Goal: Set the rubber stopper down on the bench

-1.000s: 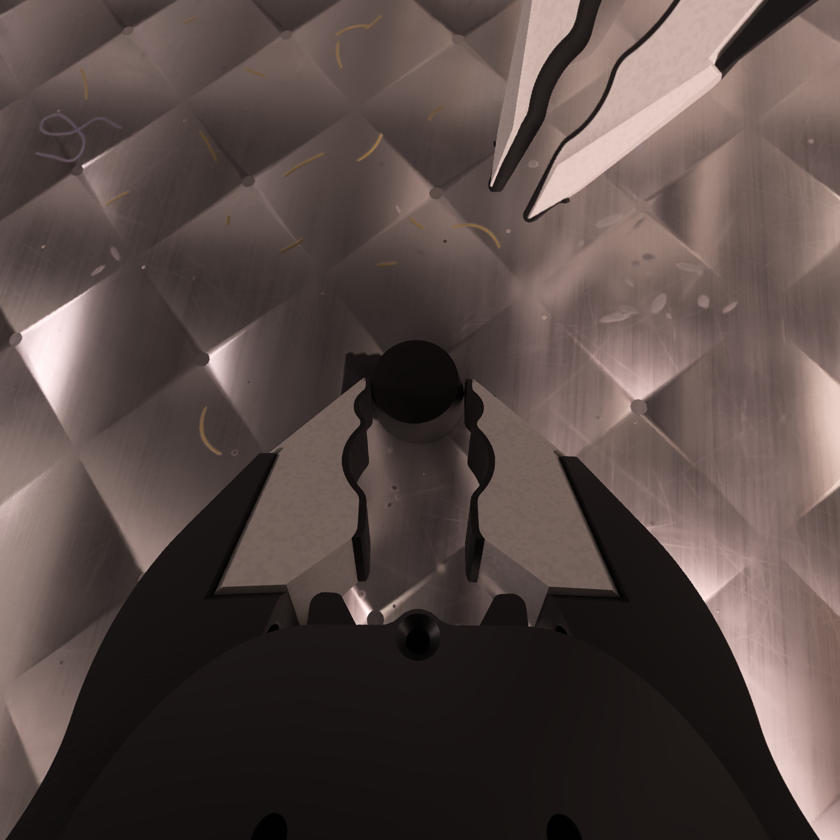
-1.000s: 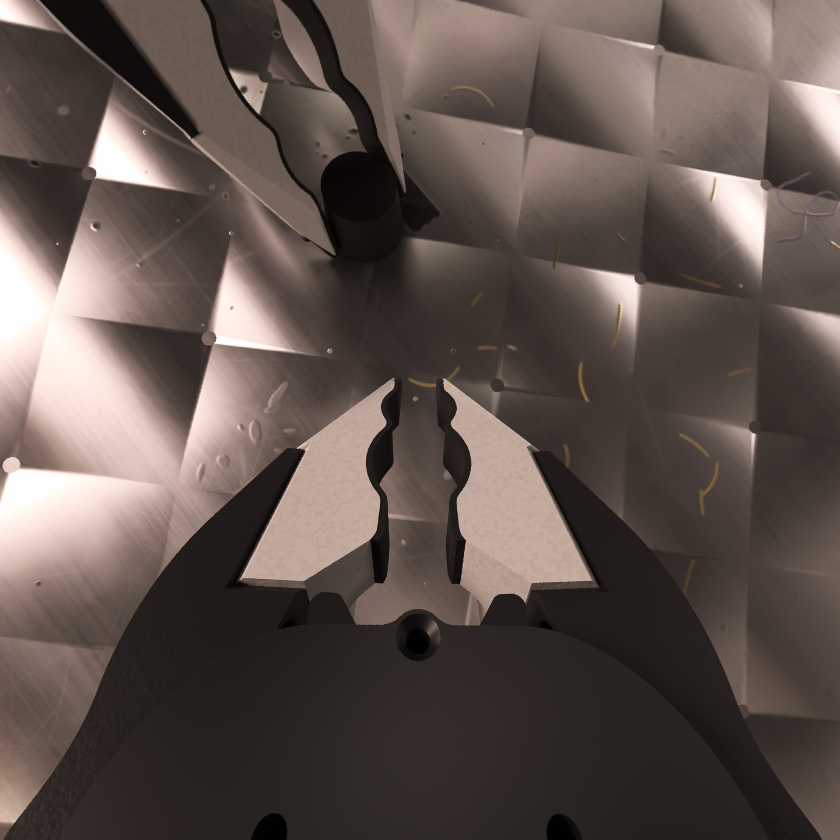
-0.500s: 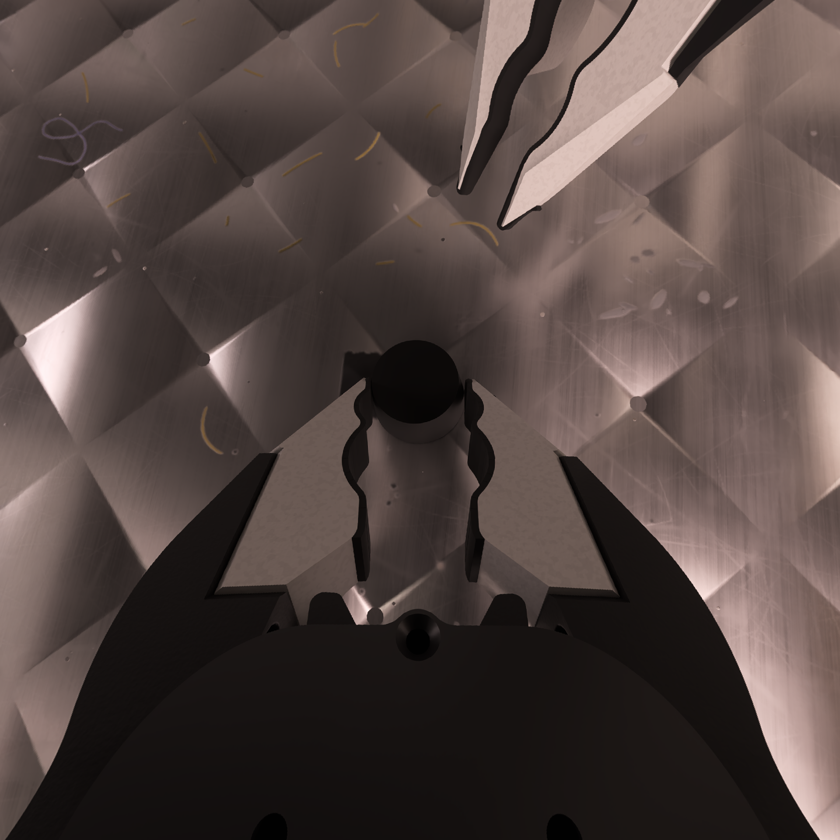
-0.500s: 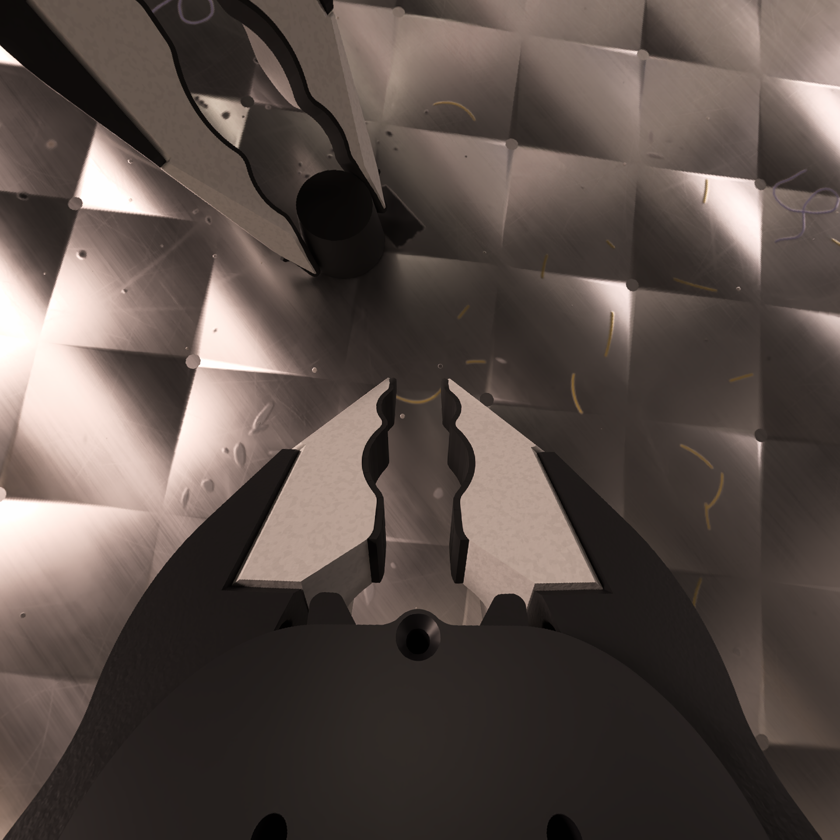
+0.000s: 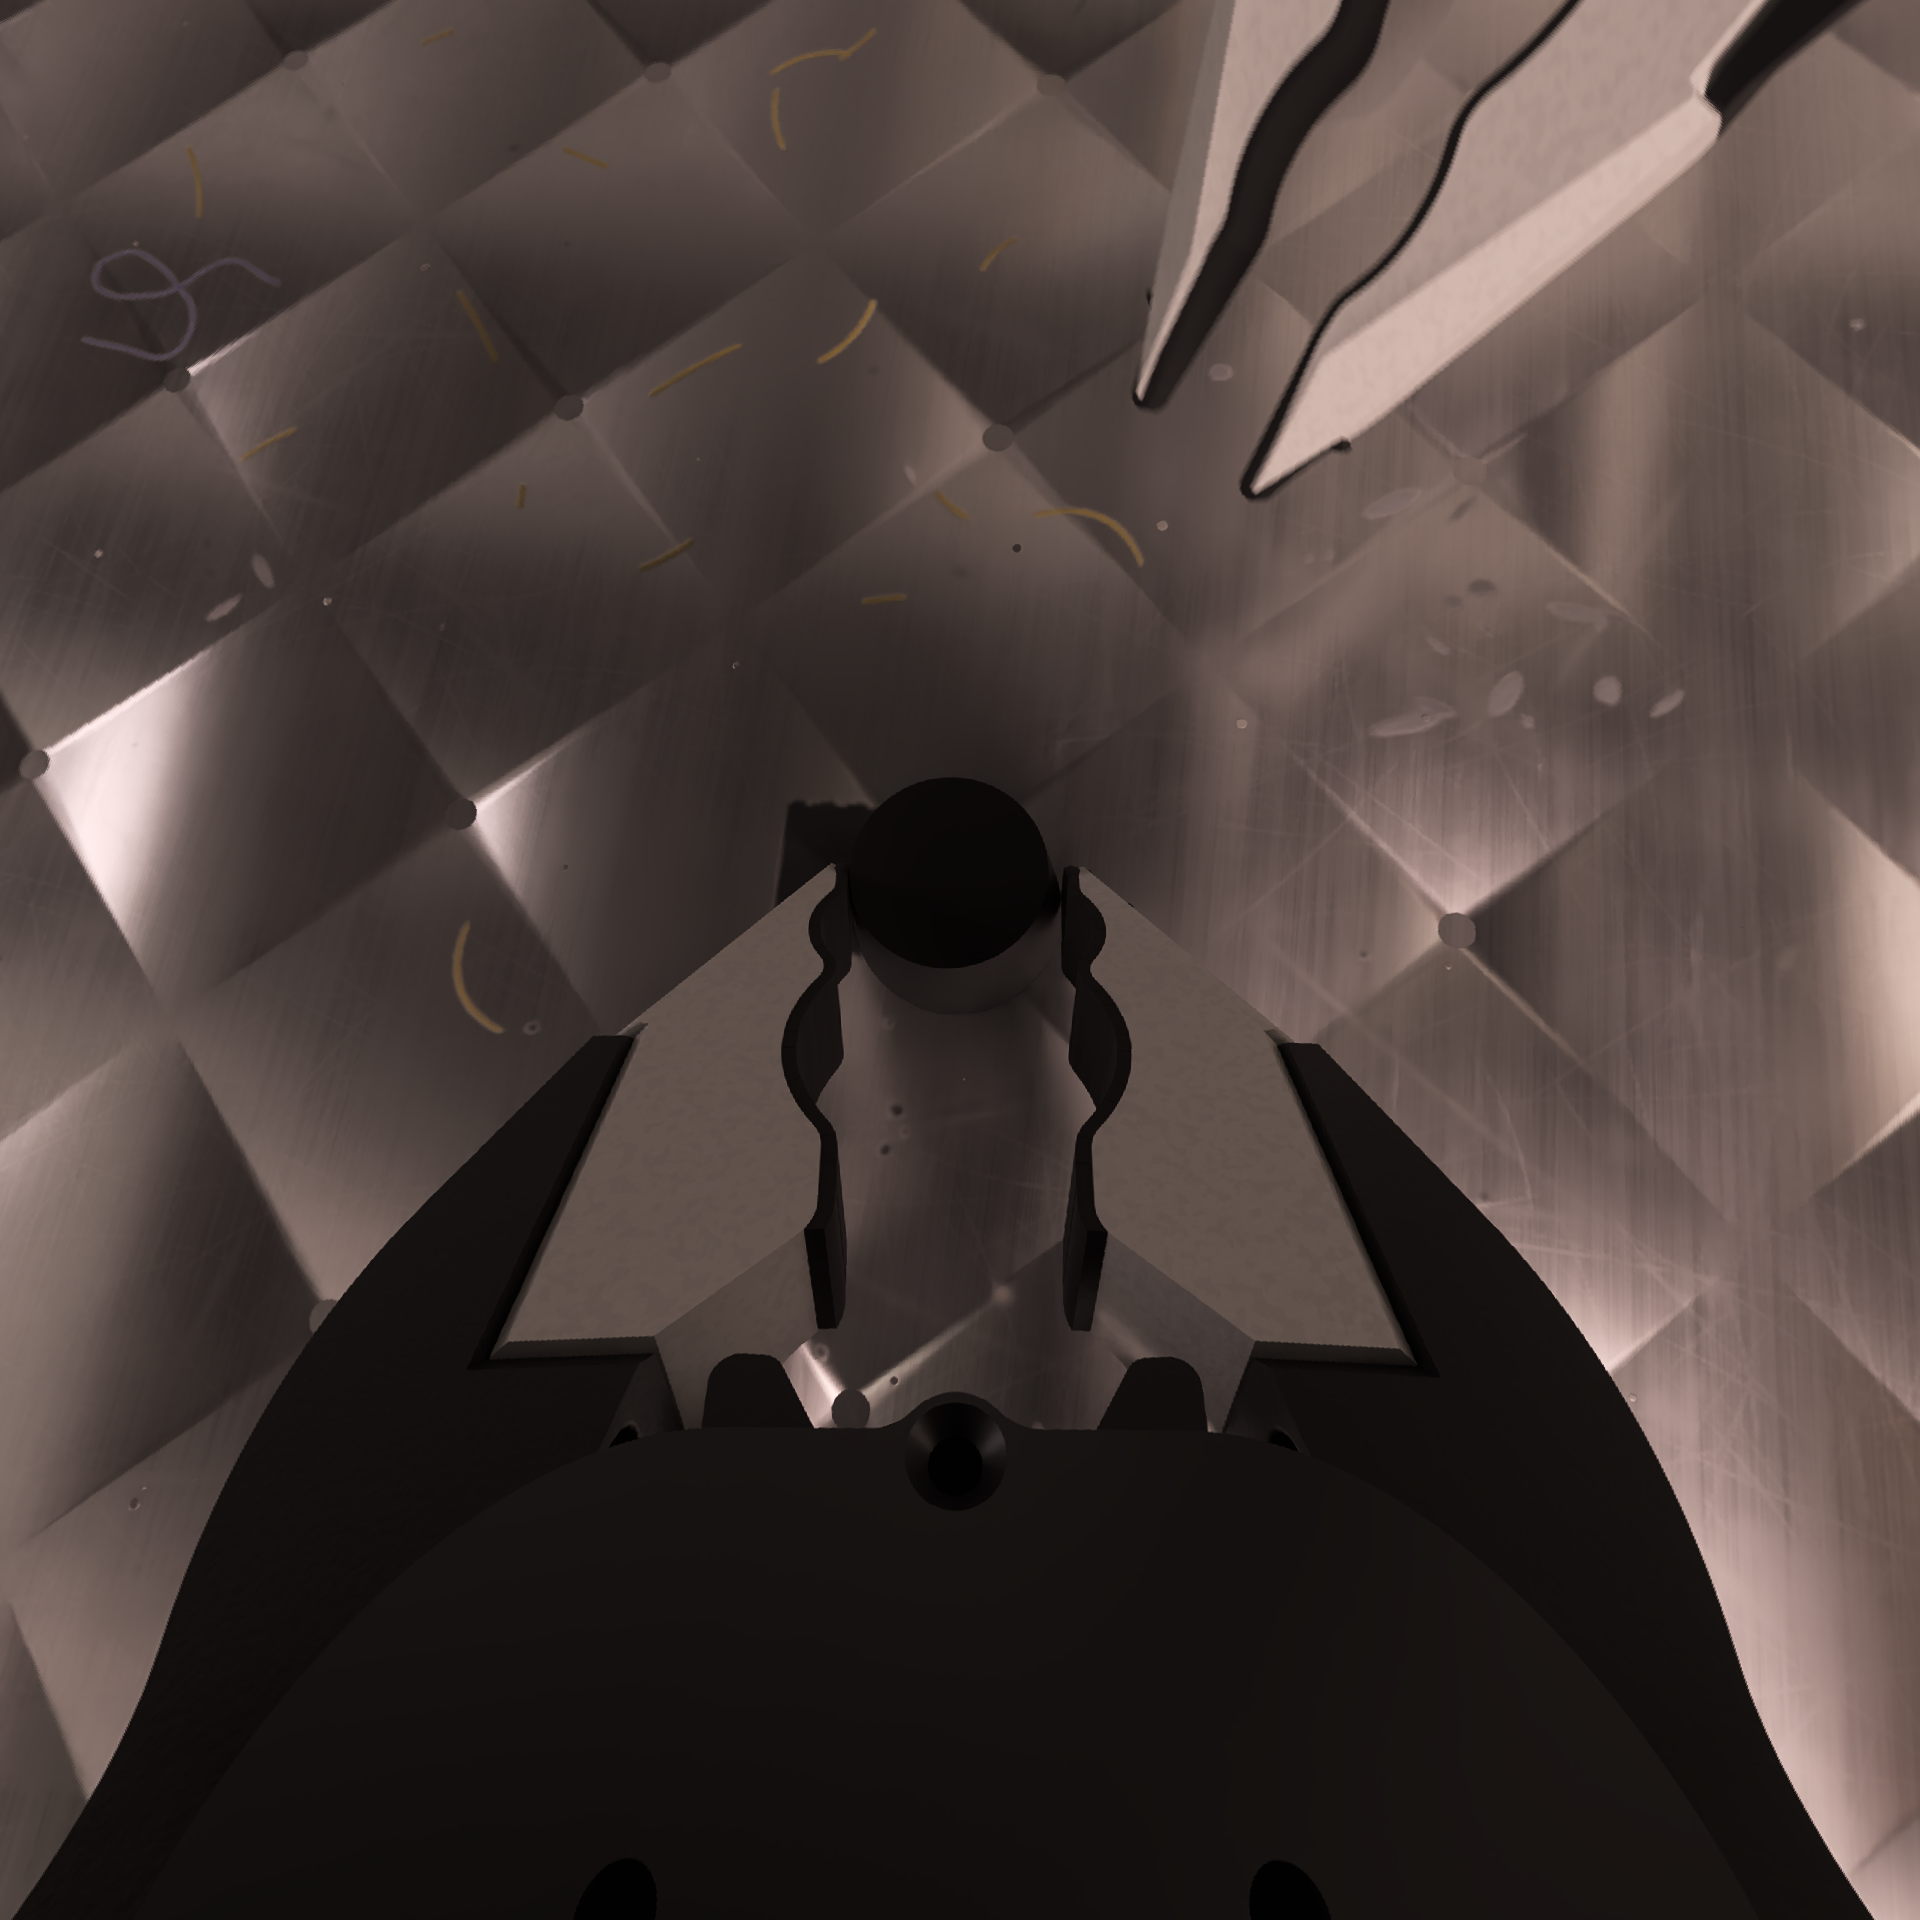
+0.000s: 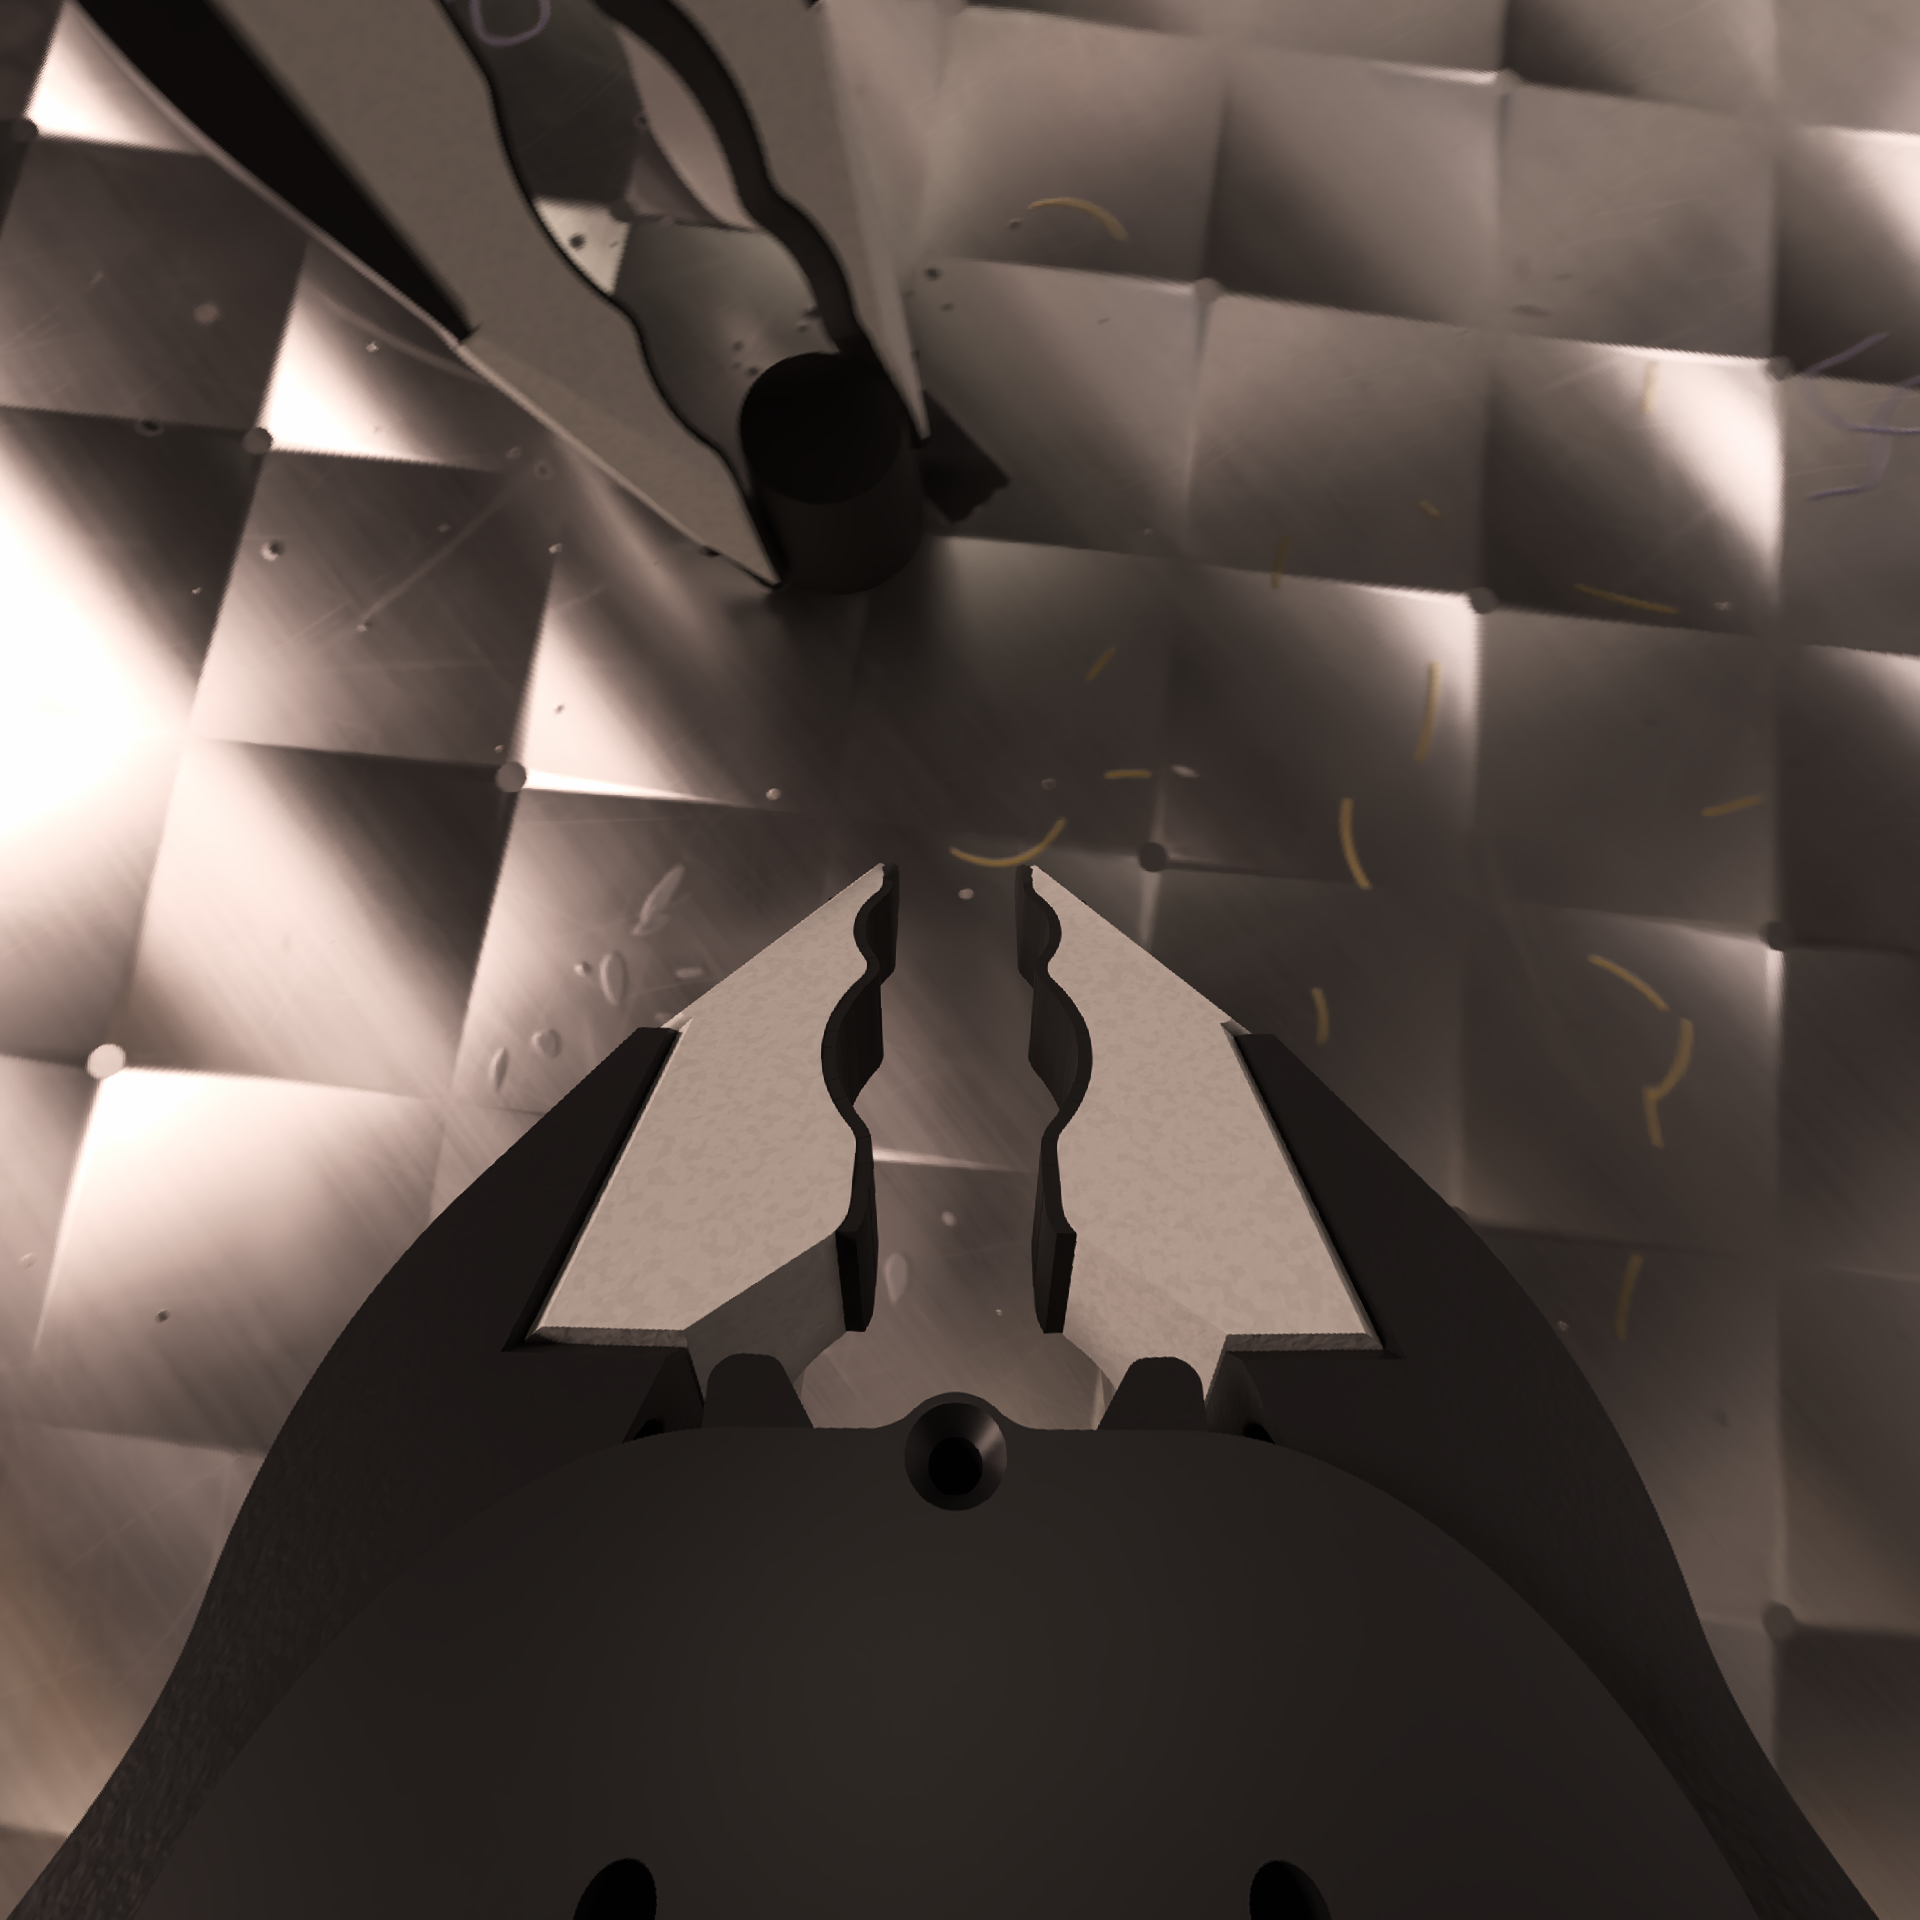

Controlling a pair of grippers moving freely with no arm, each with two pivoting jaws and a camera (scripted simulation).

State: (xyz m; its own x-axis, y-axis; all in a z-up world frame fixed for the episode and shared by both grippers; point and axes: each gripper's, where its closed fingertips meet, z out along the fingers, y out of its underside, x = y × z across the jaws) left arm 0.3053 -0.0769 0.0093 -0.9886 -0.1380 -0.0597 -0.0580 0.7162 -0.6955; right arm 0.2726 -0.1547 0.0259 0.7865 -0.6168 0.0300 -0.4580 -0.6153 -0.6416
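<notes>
The rubber stopper [image 5: 951, 894] is a short black cylinder, upright between the fingertips of my left gripper [image 5: 951, 873], which is shut on it. Seen from the right wrist view, the stopper [image 6: 831, 488] has its lower end at or just above the metal bench [image 6: 1351, 436]; I cannot tell whether it touches. My right gripper [image 6: 958, 873] is open and empty, a short way from the stopper and pointing at the bench. It also shows in the left wrist view [image 5: 1205, 442] at the upper right.
The bench [image 5: 312, 935] is brushed metal pressed into a quilted diamond pattern with small rivets. Short yellow fibres [image 5: 1091, 530] and a thin purple thread [image 5: 166, 301] lie scattered on it, with small dents [image 5: 1507, 691] to the right.
My right gripper's jaws have spread wider. It swung a little to the left in the left wrist view and came back. My left gripper and the stopper have not moved.
</notes>
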